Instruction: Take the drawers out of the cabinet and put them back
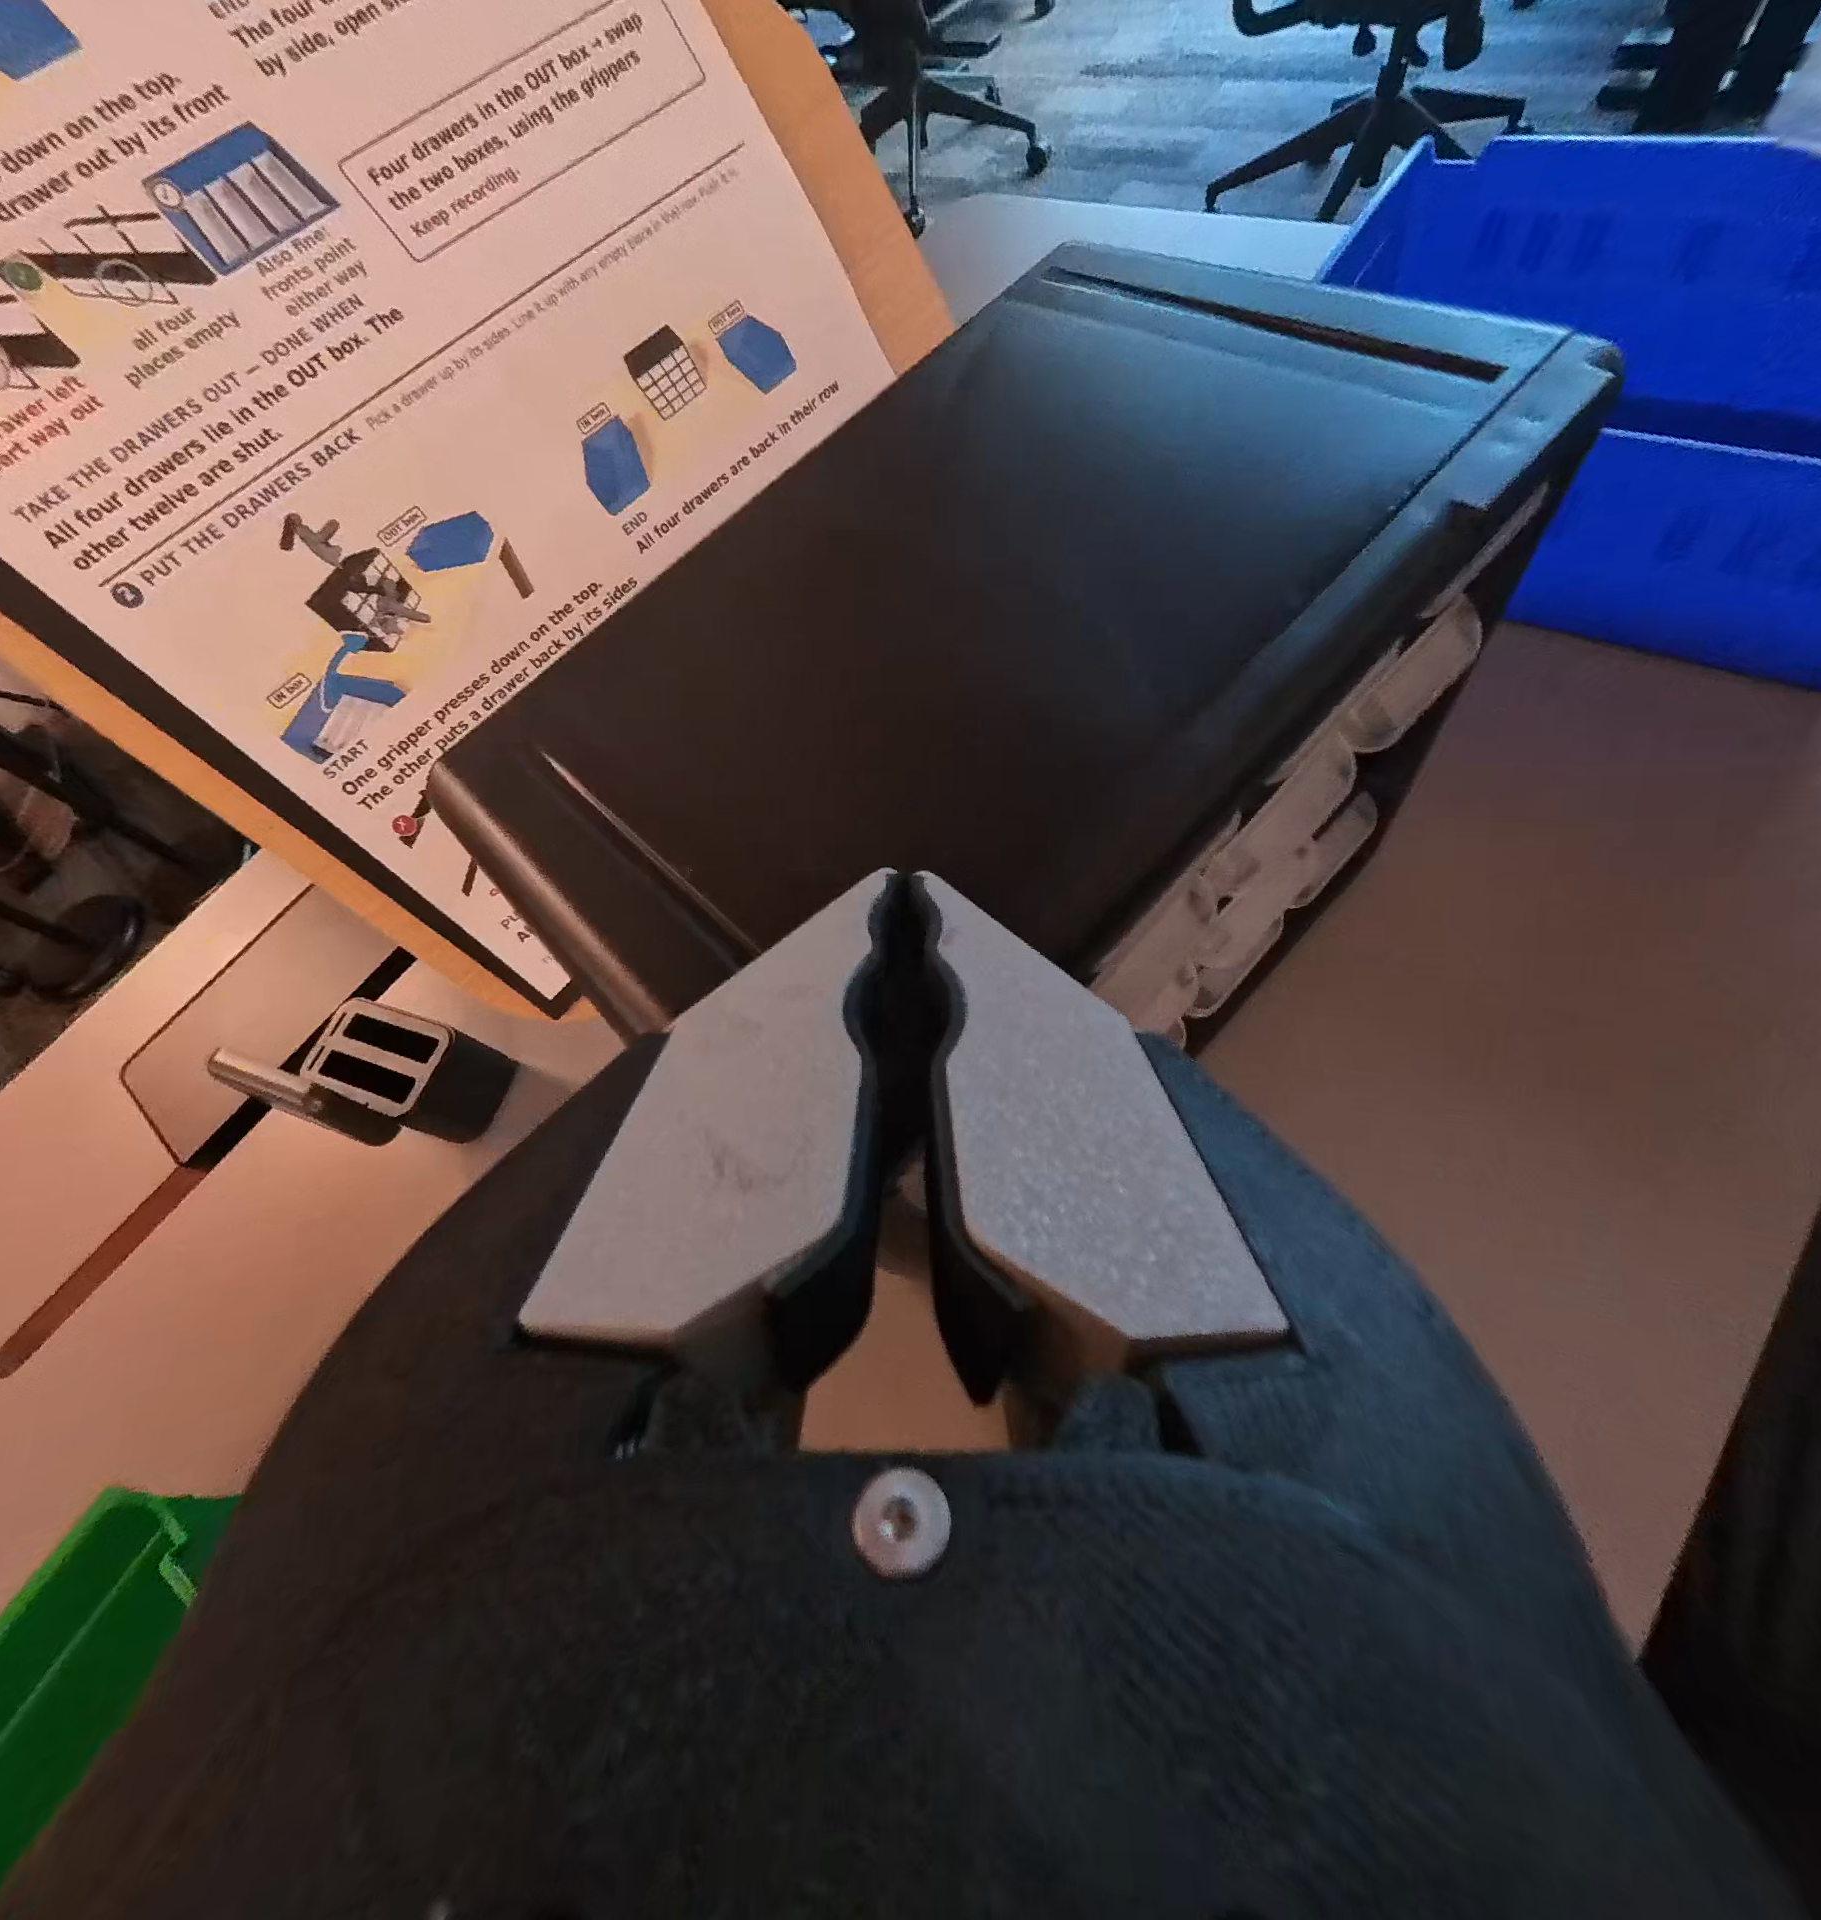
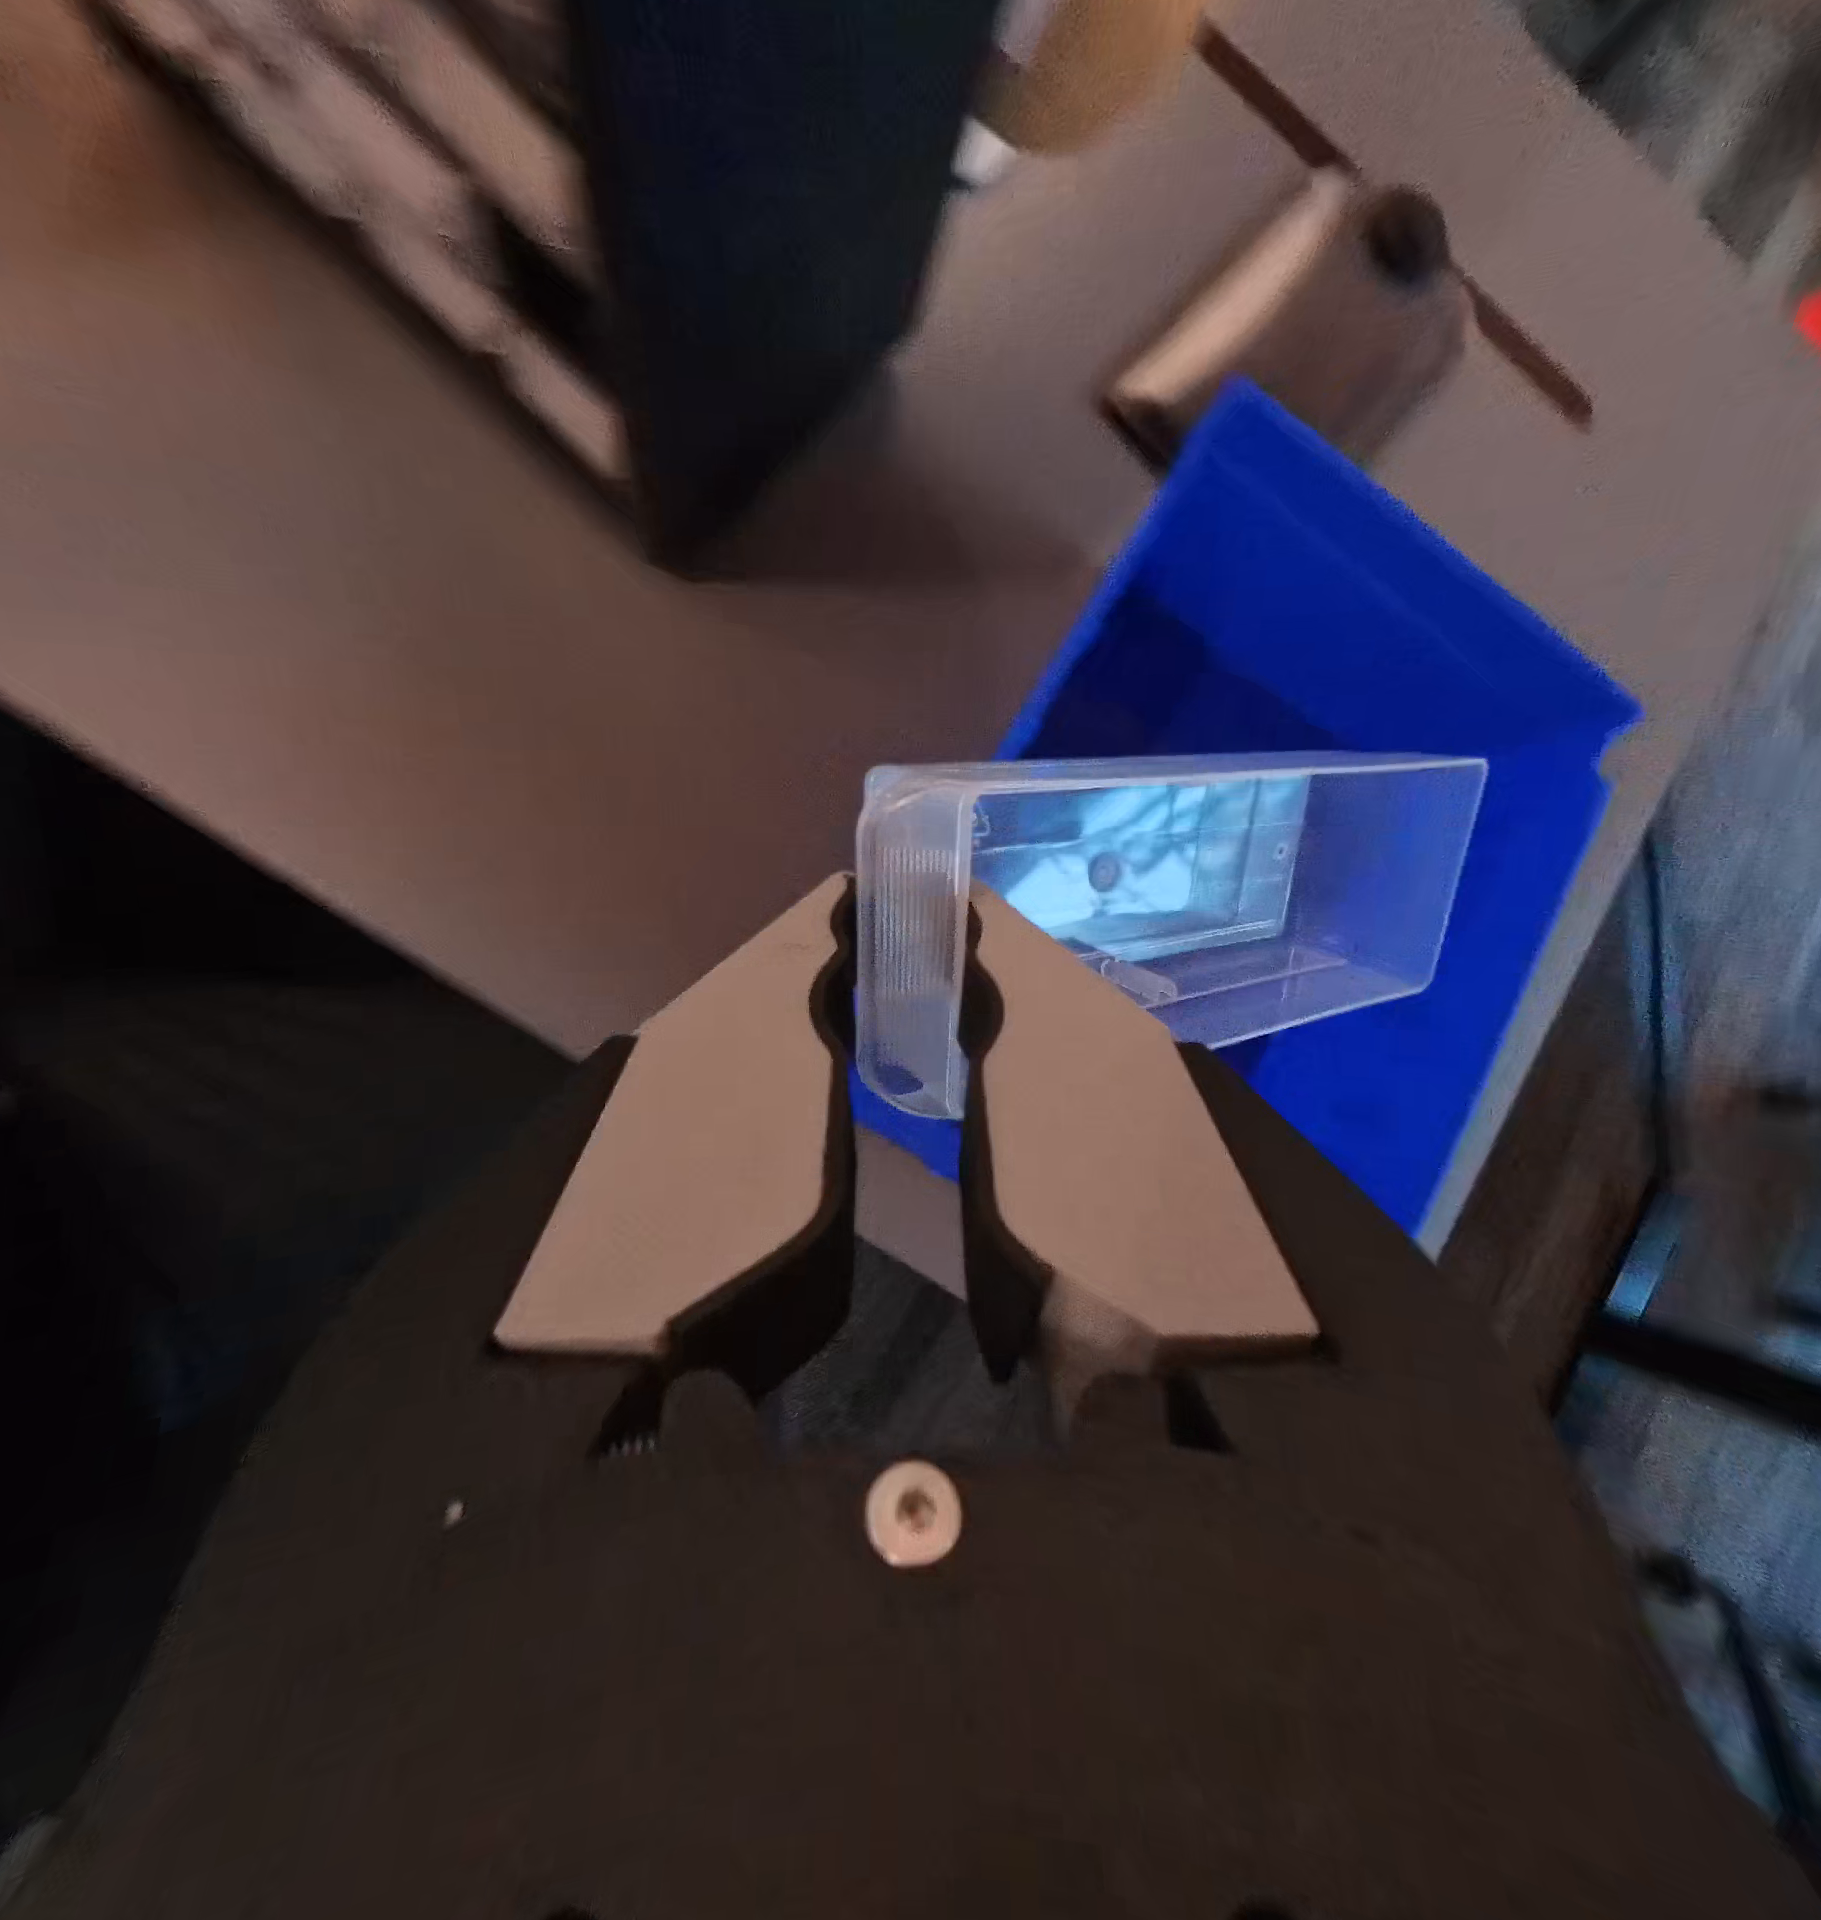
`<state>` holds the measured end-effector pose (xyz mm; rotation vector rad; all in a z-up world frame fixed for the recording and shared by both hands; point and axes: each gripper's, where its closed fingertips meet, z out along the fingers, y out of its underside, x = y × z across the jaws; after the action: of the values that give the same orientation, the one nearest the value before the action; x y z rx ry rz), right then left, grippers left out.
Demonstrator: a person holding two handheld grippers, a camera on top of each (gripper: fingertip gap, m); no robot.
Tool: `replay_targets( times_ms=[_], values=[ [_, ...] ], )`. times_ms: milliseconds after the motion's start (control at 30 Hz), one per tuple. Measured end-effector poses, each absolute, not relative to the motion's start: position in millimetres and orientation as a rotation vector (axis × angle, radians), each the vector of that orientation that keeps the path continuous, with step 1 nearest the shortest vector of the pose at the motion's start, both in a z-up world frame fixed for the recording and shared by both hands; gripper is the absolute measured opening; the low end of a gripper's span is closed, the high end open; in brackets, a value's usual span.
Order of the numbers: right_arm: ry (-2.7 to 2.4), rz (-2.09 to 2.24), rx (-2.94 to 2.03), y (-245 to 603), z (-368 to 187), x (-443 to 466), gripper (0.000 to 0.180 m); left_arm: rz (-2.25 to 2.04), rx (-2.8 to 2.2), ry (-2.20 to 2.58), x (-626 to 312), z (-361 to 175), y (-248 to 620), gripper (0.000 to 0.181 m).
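In the left wrist view the black cabinet (image 1: pixel 1041 582) stands on the table, its top facing me and clear drawer fronts (image 1: pixel 1332 790) showing along its right side. My left gripper (image 1: pixel 904 883) is shut and empty, its tips at the near edge of the cabinet top. In the right wrist view my right gripper (image 2: pixel 911 914) is shut on the front handle of a clear plastic drawer (image 2: pixel 1197 894) and holds it in the air above an open blue bin (image 2: pixel 1332 665). The cabinet (image 2: pixel 677 260) is blurred at the upper left.
A blue bin (image 1: pixel 1695 416) stands behind the cabinet at the right. An instruction sheet on a board (image 1: pixel 366 364) leans at the left. A green bin (image 1: pixel 64 1662) is at the lower left corner. Office chairs (image 1: pixel 1384 104) stand beyond the table.
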<state>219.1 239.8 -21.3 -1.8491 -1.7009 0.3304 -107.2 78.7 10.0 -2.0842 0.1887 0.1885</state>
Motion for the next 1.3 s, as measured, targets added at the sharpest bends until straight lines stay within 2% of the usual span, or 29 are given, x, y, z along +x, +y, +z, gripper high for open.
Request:
replay_targets(
  times_ms=[233,300,433,600,767,900,1067,1200,1267,1300],
  values=[
    [-1.505,0.195,-2.154,366.3,-112.4,167.2,0.015,0.236,-2.064,0.114,-111.9,11.4,75.4,0.000],
    [-1.501,0.229,-2.182,378.5,-127.4,149.6,0.024,0.291,-2.067,0.079,-120.7,12.7,65.7,0.000],
    [-1.426,0.330,-2.158,379.2,-118.8,138.6,0.041,0.259,-2.052,0.053,-125.1,13.2,36.8,0.043],
    [-1.485,0.508,-1.967,330.7,-80.2,138.7,0.035,0.167,-2.133,0.047,-144.0,-13.8,11.2,0.057],
    [-1.617,0.673,-1.818,270.5,-67.8,131.3,0.034,-0.056,-2.223,0.163,-124.4,-51.4,20.8,0.060],
    [-1.690,0.715,-1.785,239.2,-81.1,130.1,0.035,-0.040,-2.240,0.180,-118.7,-61.1,33.2,0.063],
    [-1.759,0.754,-1.753,203.7,-102.0,129.6,0.035,0.119,-2.302,0.248,-114.4,-64.5,27.5,0.050],
    [-1.795,0.787,-1.712,177.4,-114.7,122.9,0.036,0.071,-2.358,0.290,-93.1,-62.5,18.3,0.049],
    [-1.807,0.862,-1.684,157.2,-120.1,114.6,0.034,0.014,-2.383,0.288,-83.7,-55.2,14.5,0.061],
    [-1.812,0.917,-1.675,144.7,-123.8,109.4,0.033,0.020,-2.377,0.292,-82.1,-47.8,13.5,0.061]
  ],
)
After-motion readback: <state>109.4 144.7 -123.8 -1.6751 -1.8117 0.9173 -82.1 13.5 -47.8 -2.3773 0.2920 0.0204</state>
